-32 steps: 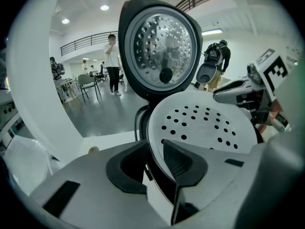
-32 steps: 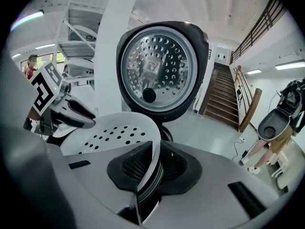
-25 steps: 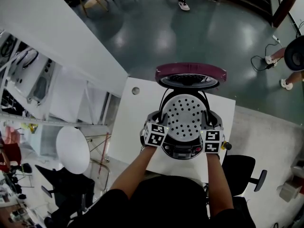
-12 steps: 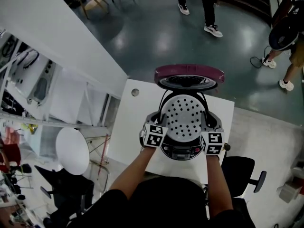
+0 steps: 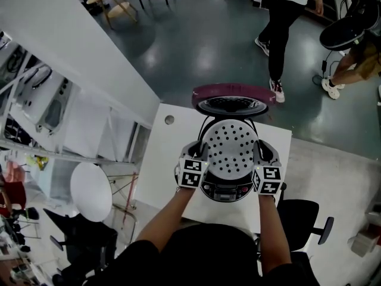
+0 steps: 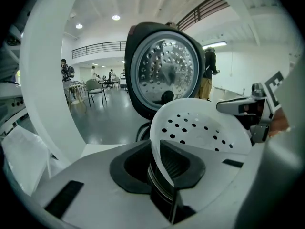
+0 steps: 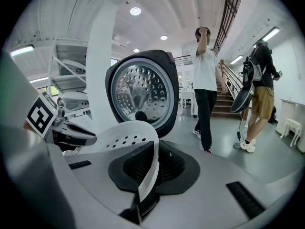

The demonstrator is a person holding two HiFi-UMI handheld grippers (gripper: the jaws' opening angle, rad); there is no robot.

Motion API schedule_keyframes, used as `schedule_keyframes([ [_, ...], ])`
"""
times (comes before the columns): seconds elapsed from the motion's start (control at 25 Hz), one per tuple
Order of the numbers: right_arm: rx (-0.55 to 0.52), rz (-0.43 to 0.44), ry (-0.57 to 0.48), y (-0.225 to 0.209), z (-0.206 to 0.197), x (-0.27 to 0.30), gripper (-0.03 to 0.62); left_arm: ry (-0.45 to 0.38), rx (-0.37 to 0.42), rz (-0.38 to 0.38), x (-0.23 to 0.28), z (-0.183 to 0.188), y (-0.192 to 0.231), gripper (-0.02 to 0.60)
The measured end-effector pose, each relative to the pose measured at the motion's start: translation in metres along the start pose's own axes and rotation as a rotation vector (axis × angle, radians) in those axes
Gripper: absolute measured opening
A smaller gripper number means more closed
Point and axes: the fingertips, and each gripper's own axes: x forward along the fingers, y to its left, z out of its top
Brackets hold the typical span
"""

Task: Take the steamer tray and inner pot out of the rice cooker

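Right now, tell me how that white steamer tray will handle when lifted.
The steamer tray is probably light: thin white plastic, full of holes. Its thin rim may flex when pinched. It looks smooth, so it could slip.

- The steamer tray [image 5: 229, 148], white, round and dotted with holes, is over the rice cooker's [image 5: 229, 191] mouth; my left gripper [image 6: 159, 171], its jaws just closing further, and my right gripper [image 7: 145, 175] pinch its opposite rims.
- The cooker's lid [image 5: 231, 95] stands open behind.
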Motion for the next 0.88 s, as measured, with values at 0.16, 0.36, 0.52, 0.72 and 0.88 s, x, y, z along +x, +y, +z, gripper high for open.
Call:
schedule_keyframes([
  [0.16, 0.007, -0.022, 0.02, -0.006, 0.004, -0.008, 0.021, -0.03, -0.003, 0.001, -0.013, 0.014, -0.007, 0.054],
  [0.36, 0.016, 0.005, -0.01, -0.008, 0.015, -0.018, 0.021, -0.07, -0.017, 0.023, -0.031, 0.03, -0.013, 0.049],
  [0.52, 0.014, 0.042, -0.029, -0.002, 0.021, -0.026, 0.021, -0.088, -0.029, 0.054, -0.047, 0.033, -0.016, 0.048],
  [0.72, -0.017, 0.069, -0.06, 0.011, 0.038, -0.034, 0.021, -0.129, -0.032, 0.08, -0.068, 0.043, -0.009, 0.046],
  [0.88, -0.042, 0.046, -0.083, 0.026, 0.053, -0.043, 0.023, -0.176, 0.019, 0.077, -0.087, 0.052, -0.001, 0.048],
])
